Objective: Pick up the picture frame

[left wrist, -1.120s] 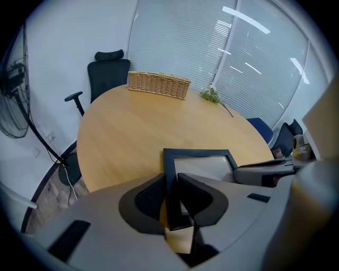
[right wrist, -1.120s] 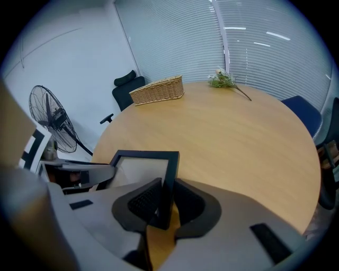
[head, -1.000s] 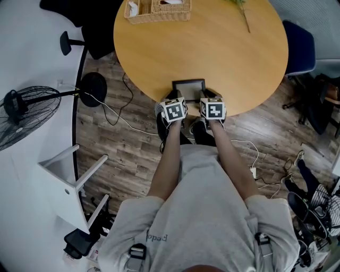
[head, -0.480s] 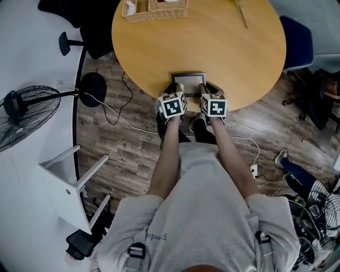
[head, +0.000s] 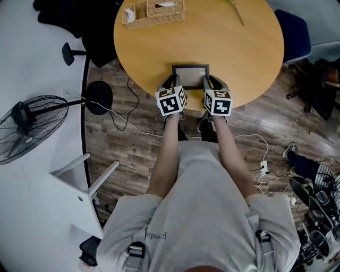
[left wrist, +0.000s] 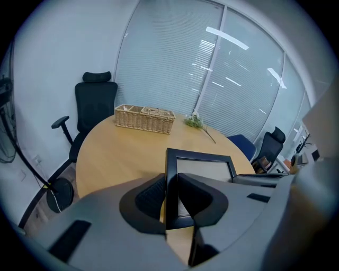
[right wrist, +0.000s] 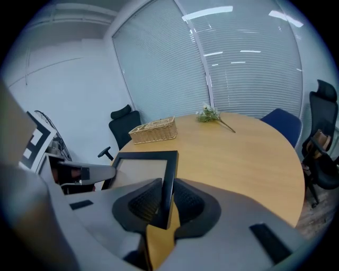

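The picture frame (head: 190,74) is black with a pale pane and hangs over the near edge of the round wooden table (head: 223,42). My left gripper (head: 173,84) is shut on its left side bar (left wrist: 170,180), the pads pressing either face. My right gripper (head: 207,84) is shut on the right side bar (right wrist: 168,180) in the same way. In the left gripper view the frame (left wrist: 200,168) stands tilted above the tabletop, and in the right gripper view the frame (right wrist: 142,168) shows its pane toward the left.
A wicker basket (head: 154,9) and a green sprig (head: 237,11) lie at the table's far side. A black office chair (head: 79,24) stands at the left, a blue chair (head: 295,33) at the right. A floor fan (head: 29,126) and cables (head: 125,119) lie on the wood floor.
Both grippers have risen and moved farther over the table, still shut on the frame. The frame has come up off the tabletop with them.
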Demonstrator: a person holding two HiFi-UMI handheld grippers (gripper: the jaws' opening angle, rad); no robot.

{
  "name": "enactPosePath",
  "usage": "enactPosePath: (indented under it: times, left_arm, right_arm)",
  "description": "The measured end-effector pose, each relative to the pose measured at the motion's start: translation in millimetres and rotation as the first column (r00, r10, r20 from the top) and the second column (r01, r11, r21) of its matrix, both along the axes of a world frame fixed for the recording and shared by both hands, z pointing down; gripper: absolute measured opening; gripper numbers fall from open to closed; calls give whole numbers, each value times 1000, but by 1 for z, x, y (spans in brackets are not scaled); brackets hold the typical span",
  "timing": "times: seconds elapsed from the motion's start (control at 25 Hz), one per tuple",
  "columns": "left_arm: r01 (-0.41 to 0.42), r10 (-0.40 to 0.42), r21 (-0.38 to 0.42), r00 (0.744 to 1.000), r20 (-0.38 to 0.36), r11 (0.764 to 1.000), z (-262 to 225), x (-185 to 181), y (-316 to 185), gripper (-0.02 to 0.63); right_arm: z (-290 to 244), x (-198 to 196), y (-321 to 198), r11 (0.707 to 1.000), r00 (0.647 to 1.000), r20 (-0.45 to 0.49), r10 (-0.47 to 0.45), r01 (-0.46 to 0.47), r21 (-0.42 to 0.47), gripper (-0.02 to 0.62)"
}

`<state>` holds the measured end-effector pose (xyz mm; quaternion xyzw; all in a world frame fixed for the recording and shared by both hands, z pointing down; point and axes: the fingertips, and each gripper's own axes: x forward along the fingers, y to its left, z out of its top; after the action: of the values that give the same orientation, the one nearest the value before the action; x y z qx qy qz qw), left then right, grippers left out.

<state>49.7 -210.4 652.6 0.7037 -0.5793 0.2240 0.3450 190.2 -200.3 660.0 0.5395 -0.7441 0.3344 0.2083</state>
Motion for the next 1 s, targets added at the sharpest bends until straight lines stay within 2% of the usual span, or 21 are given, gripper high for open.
enactPosePath:
  times: [0.24, 0.44, 0.6, 1.0]
  left_arm:
    - [-82, 82, 84, 997, 6, 993, -44, -8, -28, 92]
    - [-158, 157, 149, 987, 20, 976, -75, -12, -47, 92]
    - [-189, 189, 185, 982, 17, 964, -90, -17, -55, 91]
    - [-288, 295, 286, 955, 17, 914, -139, -25, -75, 89]
  right_arm:
    - [-41, -9, -19, 993, 997, 16, 73, -74, 87, 77]
    - [-69, -15, -30, 980, 990, 25, 136, -138, 140, 77]
    - [-86, -21, -35, 971, 987, 22, 158, -159, 178, 77]
    - [-142, -30, -50, 933, 979, -5, 205, -194, 303, 77]
